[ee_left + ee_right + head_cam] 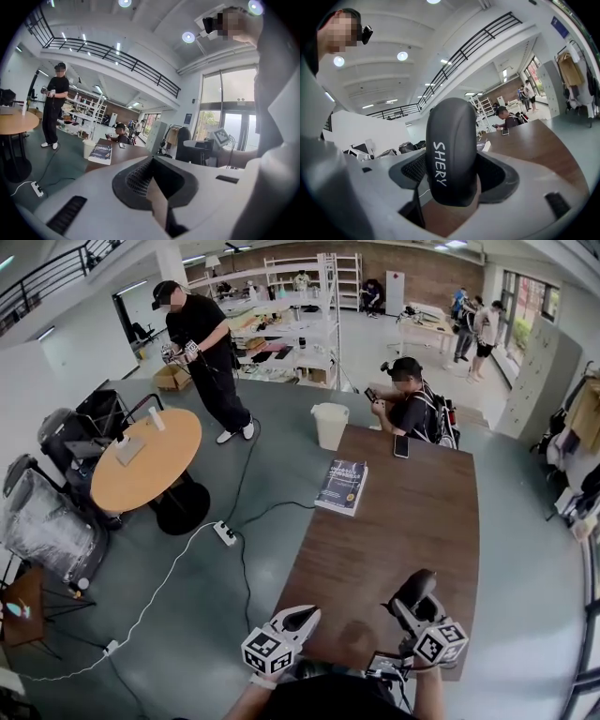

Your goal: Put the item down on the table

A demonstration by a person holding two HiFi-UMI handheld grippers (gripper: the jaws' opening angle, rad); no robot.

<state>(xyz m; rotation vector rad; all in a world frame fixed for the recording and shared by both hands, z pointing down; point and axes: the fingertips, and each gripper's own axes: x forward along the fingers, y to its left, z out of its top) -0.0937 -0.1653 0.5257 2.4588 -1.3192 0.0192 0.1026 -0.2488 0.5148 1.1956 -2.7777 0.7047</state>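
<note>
Right gripper (454,177) clamping black case (452,145), upright

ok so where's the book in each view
Head view: book at the table's left edge, centre of picture.
Left gripper view: left of centre, on the table's corner.
Right gripper view: a sliver just right of the held black item.
Shared landmark: the seated person beyond it.

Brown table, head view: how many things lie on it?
2: a book near its far left edge, a phone at the far end by the seated person. The near end is partly hidden.
</note>
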